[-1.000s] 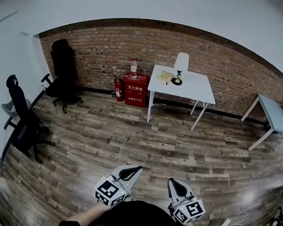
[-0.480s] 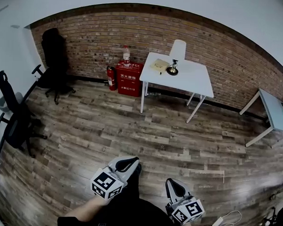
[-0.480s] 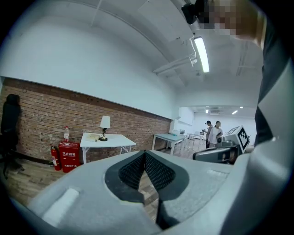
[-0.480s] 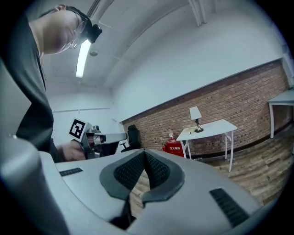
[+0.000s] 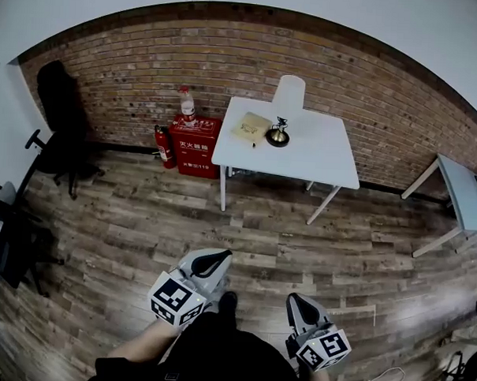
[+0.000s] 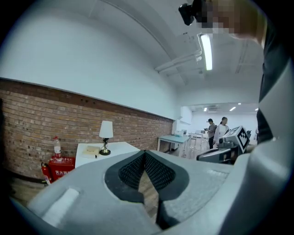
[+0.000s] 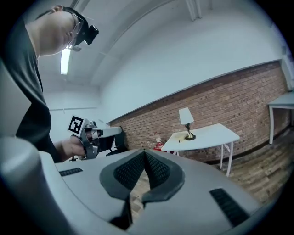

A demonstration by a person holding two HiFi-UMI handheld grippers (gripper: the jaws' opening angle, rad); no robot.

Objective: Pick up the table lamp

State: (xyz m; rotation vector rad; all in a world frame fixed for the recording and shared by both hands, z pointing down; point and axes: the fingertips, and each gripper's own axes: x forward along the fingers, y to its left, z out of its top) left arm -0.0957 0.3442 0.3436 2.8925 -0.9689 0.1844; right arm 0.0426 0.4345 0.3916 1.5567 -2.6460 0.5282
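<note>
The table lamp, with a white shade and a dark metal foot, stands on a white table against the brick wall. It also shows far off in the left gripper view and in the right gripper view. Both grippers are held low over the wooden floor, well short of the table. My left gripper has its jaws shut with nothing between them, as the left gripper view shows. My right gripper is shut and empty too, seen up close in its own view.
A yellowish pad lies beside the lamp. Left of the table stand a red fire-equipment box with a bottle on top and an extinguisher. Black office chairs are at the left, a second table at the right, a cable by my feet.
The person has walked toward the white table: table and lamp are nearer and larger. Both grippers have come forward with them, still shut and empty.
</note>
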